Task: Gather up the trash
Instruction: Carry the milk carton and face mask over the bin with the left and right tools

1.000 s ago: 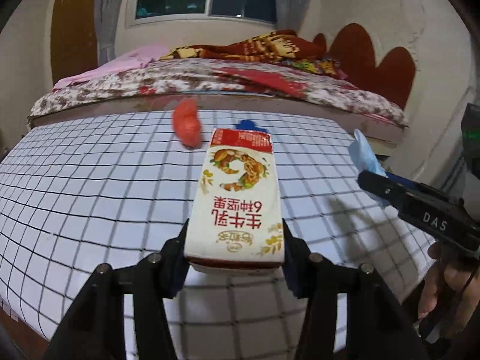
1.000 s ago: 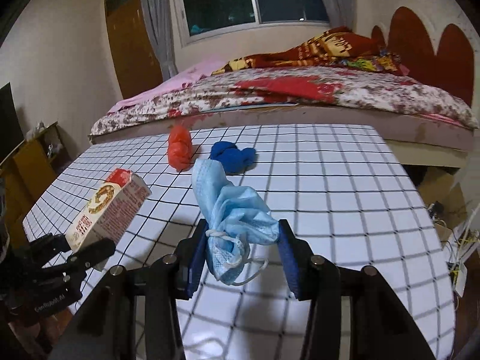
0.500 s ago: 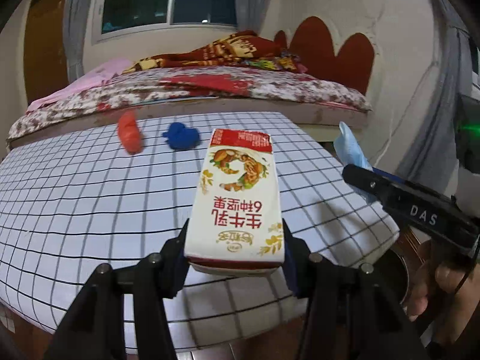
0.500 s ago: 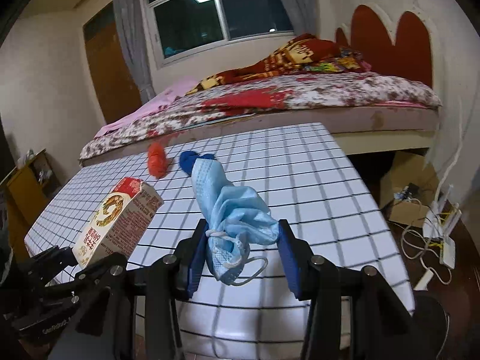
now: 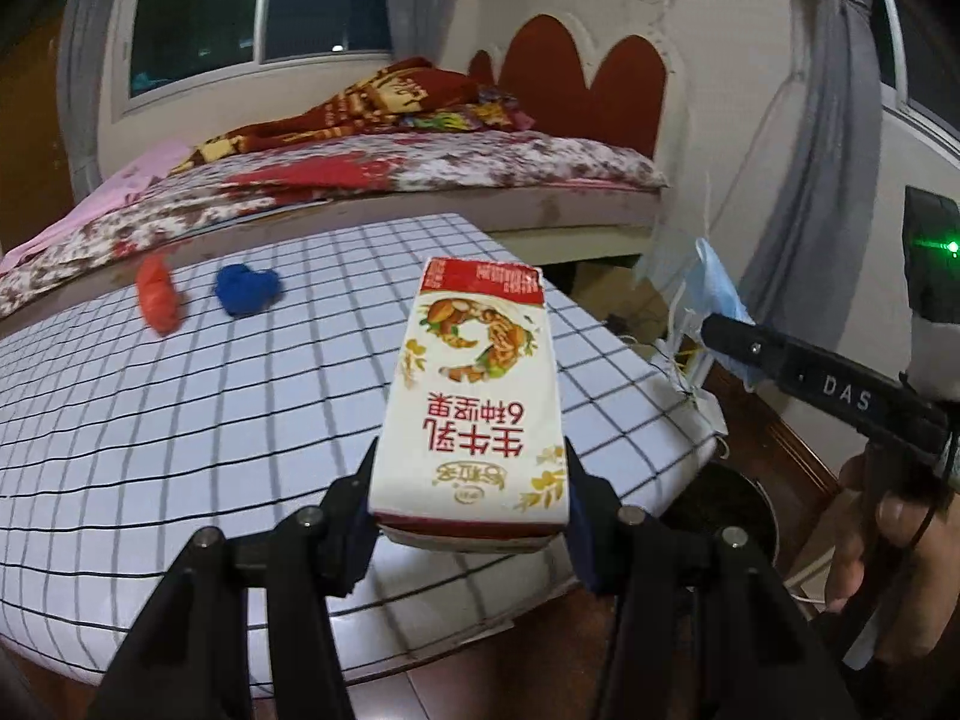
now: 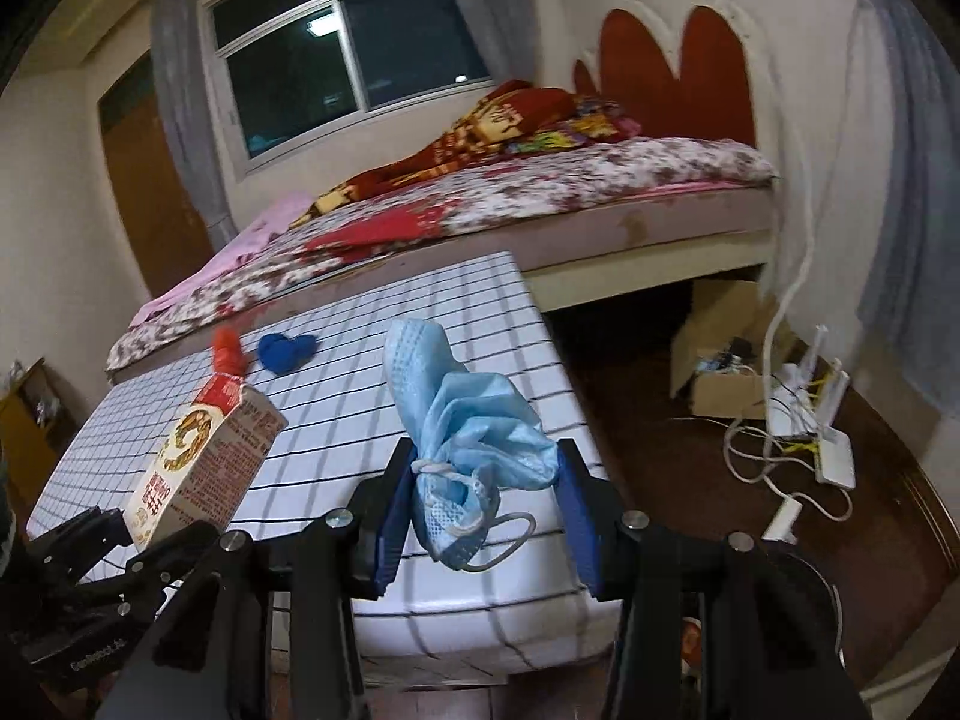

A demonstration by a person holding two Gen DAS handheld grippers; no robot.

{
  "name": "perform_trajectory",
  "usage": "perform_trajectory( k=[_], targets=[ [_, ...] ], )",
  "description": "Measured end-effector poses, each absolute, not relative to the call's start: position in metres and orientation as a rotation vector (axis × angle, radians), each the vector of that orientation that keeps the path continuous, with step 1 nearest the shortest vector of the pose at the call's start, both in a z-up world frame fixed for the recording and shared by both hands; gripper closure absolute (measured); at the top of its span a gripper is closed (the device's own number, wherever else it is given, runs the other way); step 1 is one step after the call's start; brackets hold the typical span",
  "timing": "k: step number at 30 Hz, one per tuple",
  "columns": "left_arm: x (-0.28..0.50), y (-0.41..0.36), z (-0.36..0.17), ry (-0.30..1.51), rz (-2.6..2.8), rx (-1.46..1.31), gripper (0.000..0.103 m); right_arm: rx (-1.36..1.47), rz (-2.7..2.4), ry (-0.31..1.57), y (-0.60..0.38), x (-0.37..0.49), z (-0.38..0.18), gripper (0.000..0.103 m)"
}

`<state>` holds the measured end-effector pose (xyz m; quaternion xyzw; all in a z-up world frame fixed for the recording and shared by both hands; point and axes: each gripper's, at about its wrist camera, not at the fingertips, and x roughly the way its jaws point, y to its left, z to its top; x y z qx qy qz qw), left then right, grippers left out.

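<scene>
Left gripper [image 5: 471, 501] is clamped on a milk carton [image 5: 474, 396], held above the checked table's [image 5: 180, 420] near edge. Right gripper [image 6: 486, 492] pinches a crumpled blue face mask [image 6: 462, 414] over the right corner. Red wad [image 5: 157, 294] and blue wad [image 5: 246, 289] lie side by side near the far edge.

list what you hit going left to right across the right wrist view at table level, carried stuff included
milk carton in the left gripper → red wad → blue wad → blue face mask in the right gripper → cardboard box → white cables on the floor
</scene>
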<state>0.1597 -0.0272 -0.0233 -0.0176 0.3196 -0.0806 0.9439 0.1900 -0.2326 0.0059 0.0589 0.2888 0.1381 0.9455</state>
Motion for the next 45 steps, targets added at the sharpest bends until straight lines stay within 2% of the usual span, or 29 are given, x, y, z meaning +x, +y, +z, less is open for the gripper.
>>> perform_trajectory(
  k=[28,37,45],
  targets=[
    [0.138,-0.187,-0.052,0.75,-0.499,0.051,0.05,0.192,0.006,0.667,-0.396,0.139,-0.031,0.056],
    [0.14,-0.224,-0.08,0.837,-0.562,0.051,0.05,0.193,-0.038,0.753,-0.434,0.133,-0.063,0.056],
    [0.161,-0.241,-0.115,0.924,-0.55,0.035,0.05,0.196,0.017,0.9,-0.451,0.158,-0.115,0.055]
  ],
)
